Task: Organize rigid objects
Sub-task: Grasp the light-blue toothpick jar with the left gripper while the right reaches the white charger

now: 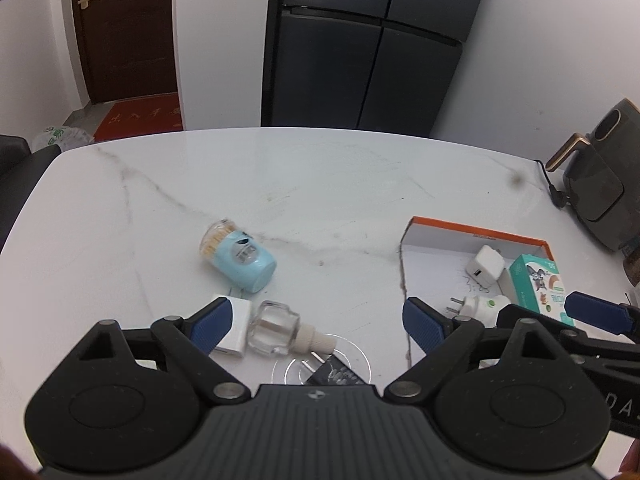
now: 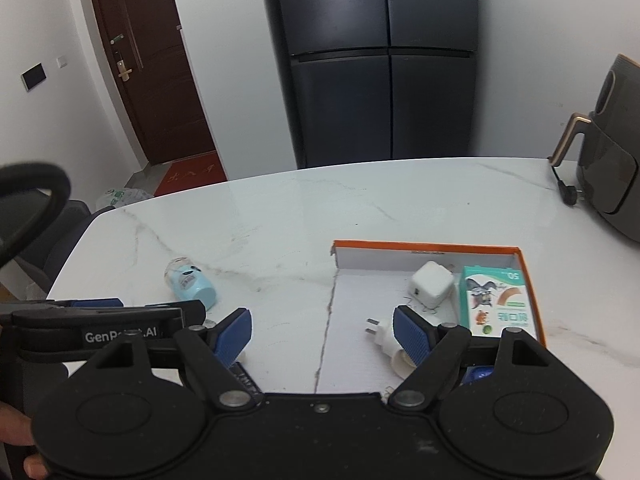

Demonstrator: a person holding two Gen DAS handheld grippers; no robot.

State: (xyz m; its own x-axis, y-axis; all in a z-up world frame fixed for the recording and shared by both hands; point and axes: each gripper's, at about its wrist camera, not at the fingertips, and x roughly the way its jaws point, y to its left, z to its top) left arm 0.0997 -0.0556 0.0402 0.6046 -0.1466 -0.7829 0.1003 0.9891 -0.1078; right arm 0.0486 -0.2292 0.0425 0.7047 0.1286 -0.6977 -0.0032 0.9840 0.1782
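My left gripper [image 1: 318, 320] is open above a clear glass bottle with a beige neck [image 1: 280, 330], a white adapter [image 1: 234, 326] and a black plug [image 1: 332, 372] on a glass dish. A light blue toothpick jar [image 1: 238, 256] lies on its side beyond them. An orange-rimmed shallow box [image 2: 432, 247] holds a white charger cube [image 2: 432, 284], a green carton [image 2: 496, 302] and a white plug-in device [image 2: 384, 334]. My right gripper [image 2: 322, 334] is open and empty over the box's left edge, its right finger beside the plug-in device.
A dark air fryer [image 2: 616, 160] with its cord stands at the table's right end. A dark fridge [image 1: 360, 48] stands behind the marble table [image 1: 280, 176]. A dark chair [image 2: 48, 220] sits at the left end.
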